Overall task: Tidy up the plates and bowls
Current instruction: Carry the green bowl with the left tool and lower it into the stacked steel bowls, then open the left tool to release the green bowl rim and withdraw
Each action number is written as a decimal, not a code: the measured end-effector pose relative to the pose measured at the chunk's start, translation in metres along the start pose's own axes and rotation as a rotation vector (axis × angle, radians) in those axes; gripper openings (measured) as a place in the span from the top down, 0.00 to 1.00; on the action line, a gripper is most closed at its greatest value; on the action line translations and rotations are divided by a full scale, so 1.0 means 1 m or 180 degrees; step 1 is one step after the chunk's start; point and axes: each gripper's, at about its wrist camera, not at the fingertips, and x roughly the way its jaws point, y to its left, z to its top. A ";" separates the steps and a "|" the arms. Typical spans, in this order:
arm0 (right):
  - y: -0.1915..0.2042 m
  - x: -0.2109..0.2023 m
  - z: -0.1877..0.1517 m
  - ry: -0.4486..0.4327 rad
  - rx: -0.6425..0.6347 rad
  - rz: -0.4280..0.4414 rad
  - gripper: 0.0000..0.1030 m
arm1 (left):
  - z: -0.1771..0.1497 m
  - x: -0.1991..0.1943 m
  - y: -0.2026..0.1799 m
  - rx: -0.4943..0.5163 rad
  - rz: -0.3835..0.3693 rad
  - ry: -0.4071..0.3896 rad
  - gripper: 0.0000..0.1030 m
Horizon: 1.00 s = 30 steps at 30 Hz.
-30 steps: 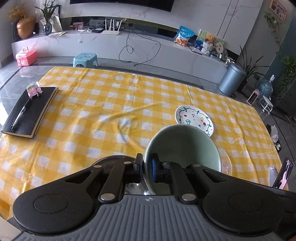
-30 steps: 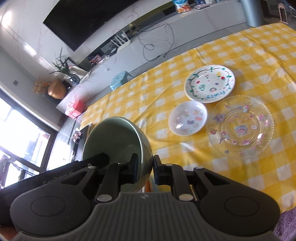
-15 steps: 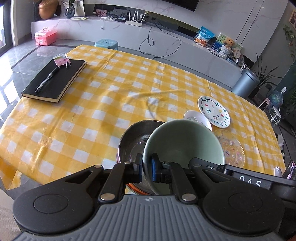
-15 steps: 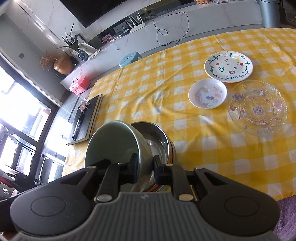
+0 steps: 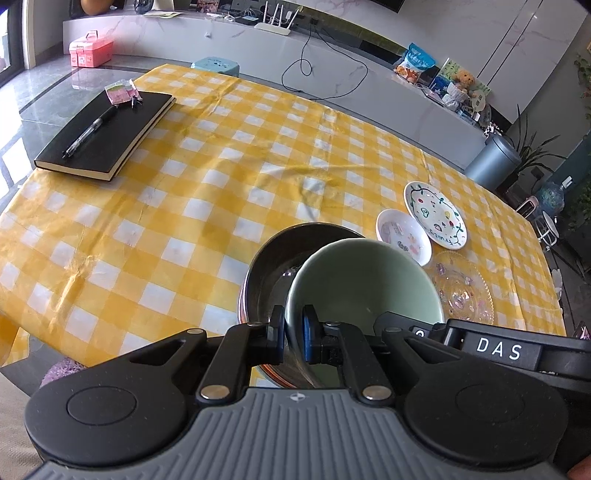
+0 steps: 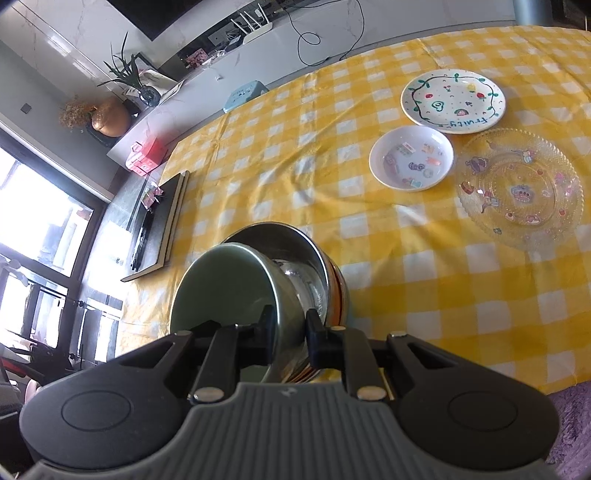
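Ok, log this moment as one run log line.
left gripper: shut on green bowl rim | right gripper: shut on same rim | green bowl tilted over steel bowl | plates untouched

- A home living room, not a lab or shop.
- A long white marble TV console [image 5: 369, 81] under a wall-mounted television [image 6: 155, 14].
- On it a Wi-Fi router [image 5: 275, 27], snack bag [image 5: 415, 62] and teddy bear [image 5: 464, 79].
- Houseplant [image 6: 127, 79] and gourd-shaped vase [image 6: 110, 118].
- A desk under a yellow checked tablecloth [image 5: 229, 155], a small plastic stool [image 5: 218, 66] beside it.
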 end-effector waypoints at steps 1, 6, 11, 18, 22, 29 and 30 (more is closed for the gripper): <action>0.000 0.003 0.002 0.0003 0.0002 -0.0007 0.85 | 0.002 0.003 0.001 -0.0006 0.0011 0.0010 0.91; 0.005 0.016 0.008 0.0062 -0.0081 -0.0038 0.85 | 0.008 0.011 0.002 0.0014 0.0096 0.0053 0.91; 0.008 0.020 0.010 0.0072 -0.0168 -0.0131 0.85 | 0.008 0.017 -0.001 0.0101 0.0162 0.0098 0.91; 0.021 0.025 0.009 0.0093 -0.0644 -0.0269 0.83 | 0.008 0.015 -0.005 0.0257 0.0257 0.0083 0.91; 0.025 0.024 0.007 0.0074 -0.0778 -0.0329 0.79 | 0.007 0.015 -0.006 0.0315 0.0321 0.0070 0.93; 0.030 0.021 0.001 -0.0021 -0.0997 -0.0428 0.79 | 0.005 0.017 -0.009 0.0371 0.0392 0.0062 0.93; 0.030 0.021 0.001 -0.0027 -0.0999 -0.0429 0.79 | 0.005 0.017 -0.009 0.0372 0.0391 0.0060 0.93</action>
